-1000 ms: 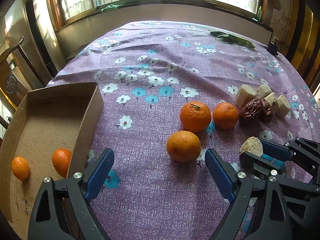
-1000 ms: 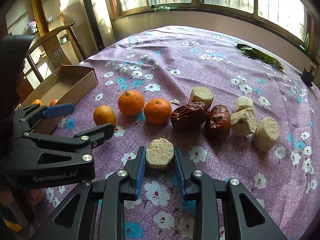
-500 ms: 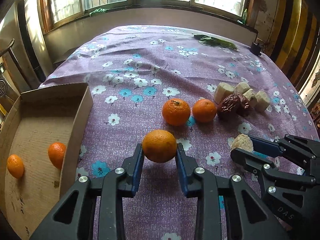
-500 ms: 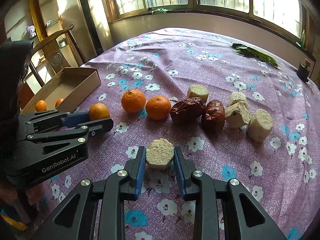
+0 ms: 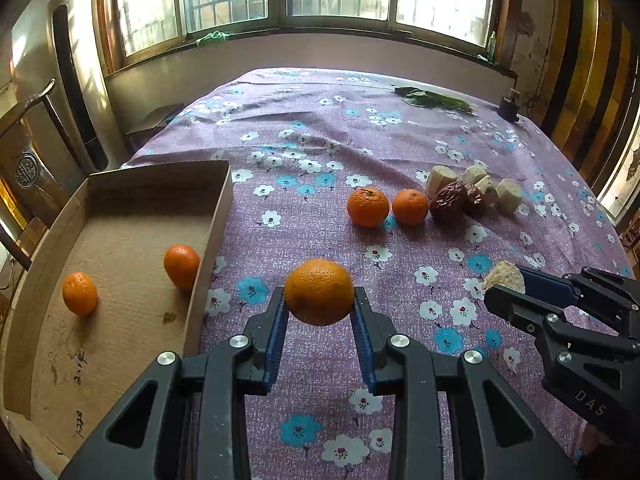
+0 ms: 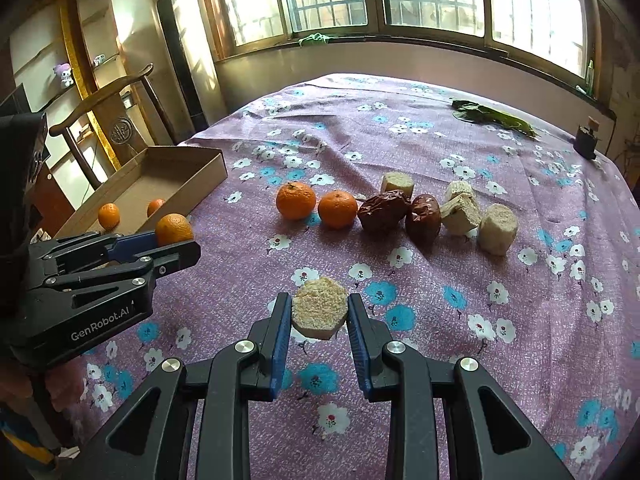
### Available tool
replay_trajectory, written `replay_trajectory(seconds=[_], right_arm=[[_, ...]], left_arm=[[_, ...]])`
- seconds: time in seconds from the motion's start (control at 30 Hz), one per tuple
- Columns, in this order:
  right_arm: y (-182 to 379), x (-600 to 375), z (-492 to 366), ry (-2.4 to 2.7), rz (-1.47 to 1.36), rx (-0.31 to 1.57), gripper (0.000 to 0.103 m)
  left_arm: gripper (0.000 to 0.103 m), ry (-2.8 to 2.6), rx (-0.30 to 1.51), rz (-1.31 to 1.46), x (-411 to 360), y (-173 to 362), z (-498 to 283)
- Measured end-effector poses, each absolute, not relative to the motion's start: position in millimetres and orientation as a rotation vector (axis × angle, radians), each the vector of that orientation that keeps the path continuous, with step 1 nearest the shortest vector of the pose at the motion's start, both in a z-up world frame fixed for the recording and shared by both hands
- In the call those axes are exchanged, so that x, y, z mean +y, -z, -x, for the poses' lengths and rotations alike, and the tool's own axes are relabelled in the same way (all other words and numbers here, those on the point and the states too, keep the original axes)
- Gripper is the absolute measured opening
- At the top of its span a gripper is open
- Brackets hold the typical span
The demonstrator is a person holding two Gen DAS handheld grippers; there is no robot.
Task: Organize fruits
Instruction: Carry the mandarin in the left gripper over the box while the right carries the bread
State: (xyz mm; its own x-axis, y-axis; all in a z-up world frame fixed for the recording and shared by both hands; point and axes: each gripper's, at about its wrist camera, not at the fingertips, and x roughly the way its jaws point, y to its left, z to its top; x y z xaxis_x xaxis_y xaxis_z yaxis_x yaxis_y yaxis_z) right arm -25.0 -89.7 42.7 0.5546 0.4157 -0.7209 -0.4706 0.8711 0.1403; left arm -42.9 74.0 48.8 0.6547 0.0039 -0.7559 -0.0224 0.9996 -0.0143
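Left tongs (image 5: 319, 312): closed on a tangerine (image 5: 319, 291), blue pads pressing its two sides; the fruit hangs clear of the cloth.
Right tongs (image 6: 319, 322): closed on a pale crumbly block (image 6: 319, 312), likewise lifted off the cloth.
Carrier: counter under a purple flowered cloth (image 5: 360, 128).
Box (image 5: 218, 216): open cardboard tray at the counter's left edge, its long axis running from the near edge toward the windows; two tangerines already inside, one (image 5: 181, 266) against the right wall, one (image 5: 79, 293) further left.
Deciding relation: the box lies to the left of the left tongs and just beside them, with only its right wall between the held tangerine and the floor of the box. The left hand is the nearer; the right tongs are well apart from it, on the far side of the left tongs.
Remaining on the counter: two tangerines (image 6: 296, 200) side by side mid-counter, two dark dried dates (image 6: 384, 212) touching them on the right, then four pale blocks (image 6: 498, 224) in a cluster.
Judged step: carrying the tangerine over the wall, then letting it go low so it does not roll.
Destination for the pale block: cannot tell.
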Motion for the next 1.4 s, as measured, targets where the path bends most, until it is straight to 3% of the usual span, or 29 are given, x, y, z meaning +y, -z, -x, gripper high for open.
replay_trajectory(seconds=[1.4], right_arm=[[-75, 59, 56, -0.734, 0.240, 0.771, 0.030]], left_arm=[[0.030, -0.287, 0.787, 0.107, 216, -66, 100]])
